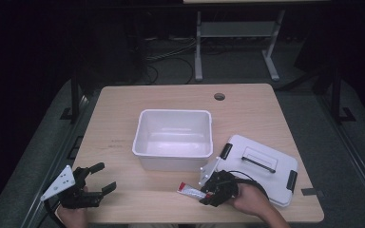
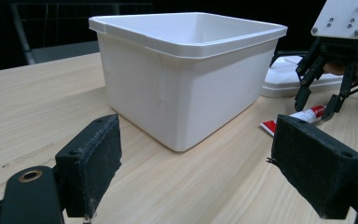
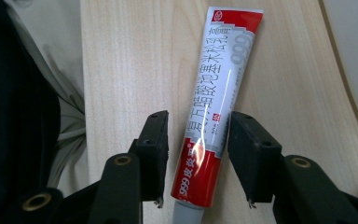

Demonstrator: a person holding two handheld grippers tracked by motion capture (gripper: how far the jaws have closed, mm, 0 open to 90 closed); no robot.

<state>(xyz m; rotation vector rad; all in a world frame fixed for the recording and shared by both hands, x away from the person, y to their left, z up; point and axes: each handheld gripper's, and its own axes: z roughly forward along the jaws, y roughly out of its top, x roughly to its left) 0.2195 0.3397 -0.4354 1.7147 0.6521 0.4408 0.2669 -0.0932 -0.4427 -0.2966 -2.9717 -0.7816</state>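
the red and white tube lies flat on the wooden table, near my edge of it, just in front of the white bin and to the left of the white lid. in the right gripper view it lies lengthwise between my two black pads, its grey cap end toward me and its crimped red end pointing away. my right gripper stands over its cap half, jaws half closed, one pad on each side of the tube; a thin strip of bare wood shows between each pad and the tube, so they are not pressing it and the tube rests on the table. the bin stands upright and open at the middle of the table, nothing inside it. the lid lies flat at the right, black handle up, black clips at its ends. my left gripper hovers over the near left corner, jaws wide, nothing between them, aimed toward the bin.
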